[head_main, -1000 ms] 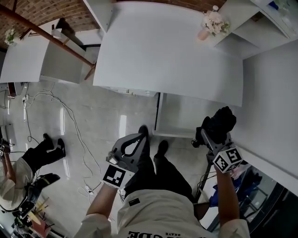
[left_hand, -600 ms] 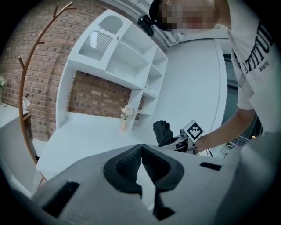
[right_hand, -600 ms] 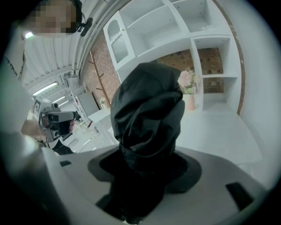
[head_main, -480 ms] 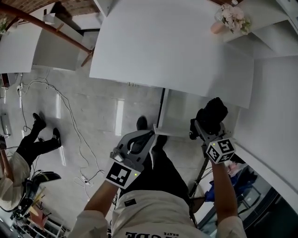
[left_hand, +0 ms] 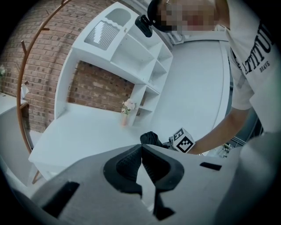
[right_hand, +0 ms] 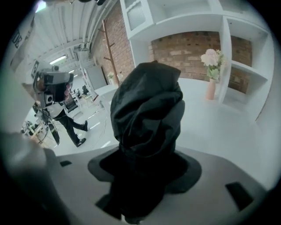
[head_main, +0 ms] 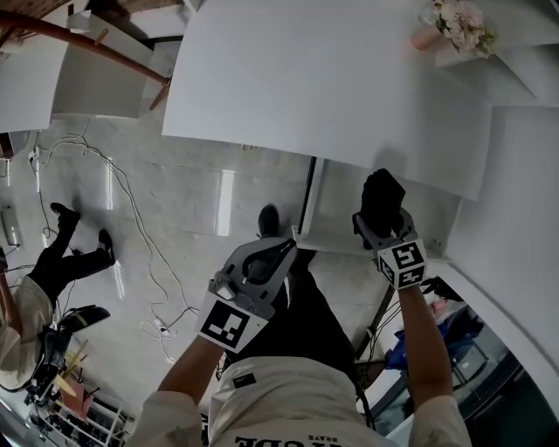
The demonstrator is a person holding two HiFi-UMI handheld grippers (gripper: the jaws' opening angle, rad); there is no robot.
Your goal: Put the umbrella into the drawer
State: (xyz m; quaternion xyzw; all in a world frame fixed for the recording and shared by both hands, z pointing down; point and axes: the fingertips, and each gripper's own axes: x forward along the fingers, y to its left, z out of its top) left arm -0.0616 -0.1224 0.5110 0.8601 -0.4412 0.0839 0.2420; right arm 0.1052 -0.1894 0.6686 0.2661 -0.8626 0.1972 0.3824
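A folded black umbrella [right_hand: 147, 132] sticks up from my right gripper [right_hand: 145, 169], whose jaws are shut on it. From the head view the umbrella [head_main: 382, 199] and right gripper [head_main: 383, 225] hover over a white drawer-like ledge [head_main: 327, 229] under the front edge of the white desk [head_main: 323, 87]. My left gripper [head_main: 278, 247] is lower left of it, above the person's legs, jaws shut with nothing between them [left_hand: 141, 151]. The left gripper view shows the umbrella [left_hand: 151, 138] just past its jaws.
A pink vase of flowers [head_main: 454, 24] stands at the desk's far right, by white shelves [left_hand: 145, 57]. Cables [head_main: 131, 227] trail over the floor at left, where another person [head_main: 44, 279] stands. A tripod leg [head_main: 380, 319] is below the right gripper.
The right gripper has carried the umbrella up and slightly left, toward the desk's front edge. The left gripper has shifted slightly right and forward. The view has tilted.
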